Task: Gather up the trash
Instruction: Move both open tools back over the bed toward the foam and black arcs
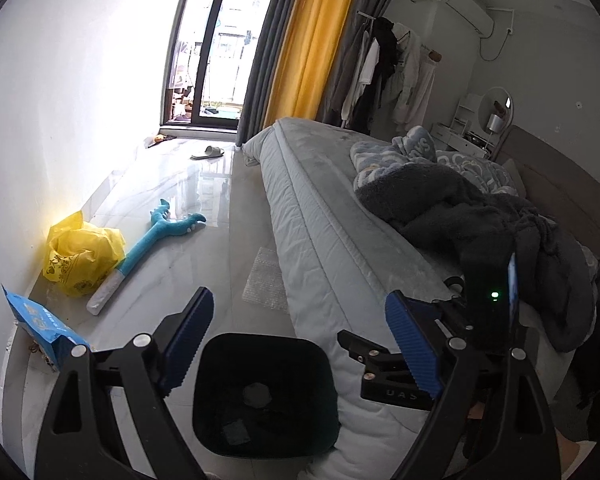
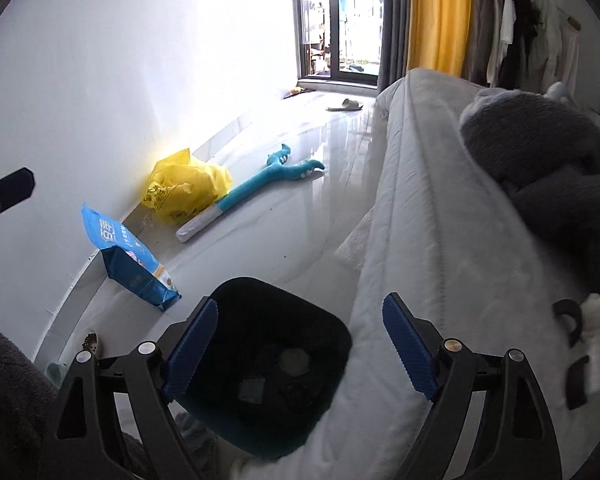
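Observation:
A dark bin (image 1: 269, 336) (image 2: 286, 287) stands open on the pale floor against the bed's side, with a pale crumpled scrap (image 1: 256, 394) (image 2: 295, 361) and a flat square piece (image 1: 235, 433) inside. My left gripper (image 1: 298, 312) hangs over the bin, open and empty. My right gripper (image 2: 300, 312) is also above it, open with nothing between its pads. By the left wall lie a yellow plastic bag (image 1: 82, 256) (image 2: 188, 190) and a blue packet (image 1: 40, 328) (image 2: 128, 256). A bubble-wrap sheet (image 1: 266, 280) (image 2: 356, 244) lies at the bed's edge.
A teal plush toy on a white handle (image 1: 156, 240) (image 2: 260, 184) lies on the floor beyond the bag. The bed (image 1: 332, 220) (image 2: 420, 200) with grey blankets (image 1: 480, 216) fills the right side. A slipper (image 1: 208, 153) (image 2: 346, 105) sits near the glass door.

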`<move>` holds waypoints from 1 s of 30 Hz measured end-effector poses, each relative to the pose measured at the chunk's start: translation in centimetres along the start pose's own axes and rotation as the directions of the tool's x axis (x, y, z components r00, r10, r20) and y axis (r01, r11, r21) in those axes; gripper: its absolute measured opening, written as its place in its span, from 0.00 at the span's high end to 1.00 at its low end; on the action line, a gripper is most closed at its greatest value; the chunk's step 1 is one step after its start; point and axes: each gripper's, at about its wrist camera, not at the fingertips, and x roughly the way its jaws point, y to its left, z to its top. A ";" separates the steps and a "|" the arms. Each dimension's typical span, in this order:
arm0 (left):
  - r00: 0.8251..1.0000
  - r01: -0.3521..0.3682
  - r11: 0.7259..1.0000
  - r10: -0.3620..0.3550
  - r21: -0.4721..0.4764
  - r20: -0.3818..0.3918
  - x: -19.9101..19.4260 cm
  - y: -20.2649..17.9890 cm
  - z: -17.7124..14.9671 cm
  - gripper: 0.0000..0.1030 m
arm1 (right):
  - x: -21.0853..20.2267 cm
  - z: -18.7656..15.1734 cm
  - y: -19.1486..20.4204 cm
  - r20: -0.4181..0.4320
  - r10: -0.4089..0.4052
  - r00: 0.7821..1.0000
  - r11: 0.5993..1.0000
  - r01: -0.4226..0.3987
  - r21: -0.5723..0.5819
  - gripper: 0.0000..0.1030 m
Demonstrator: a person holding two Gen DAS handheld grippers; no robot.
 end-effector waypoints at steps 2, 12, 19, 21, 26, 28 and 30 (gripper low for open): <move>1.000 0.006 1.000 -0.006 0.021 0.014 0.5 -1.3 0.1 0.13 | -1.4 -0.4 -1.7 0.020 -0.019 1.000 1.000 0.019 0.008 0.16; 0.997 0.079 0.990 -0.080 0.114 0.000 4.0 -7.6 -0.5 0.12 | -7.1 -3.0 -11.2 0.095 -0.083 0.992 0.988 0.070 0.136 0.15; 0.989 0.147 0.969 -0.139 0.201 -0.051 7.1 -12.4 -2.7 0.12 | -9.8 -5.2 -15.4 0.122 -0.129 0.984 0.972 0.101 0.212 0.15; 0.986 0.162 0.961 -0.149 0.225 -0.074 8.0 -13.8 -3.4 0.12 | -10.5 -5.7 -16.5 0.128 -0.143 0.981 0.966 0.110 0.233 0.15; 0.979 0.200 0.938 -0.177 0.284 -0.106 9.3 -16.9 -4.5 0.12 | -11.6 -7.5 -19.6 0.127 -0.185 0.974 0.946 0.142 0.291 0.15; 0.975 0.219 0.930 -0.194 0.294 -0.112 9.7 -17.9 -4.8 0.12 | -11.7 -8.2 -20.8 0.127 -0.194 0.973 0.935 0.144 0.324 0.15; 0.970 0.237 0.924 -0.209 0.299 -0.121 10.3 -18.8 -5.2 0.12 | -11.6 -8.9 -22.2 0.128 -0.208 0.970 0.919 0.149 0.365 0.15</move>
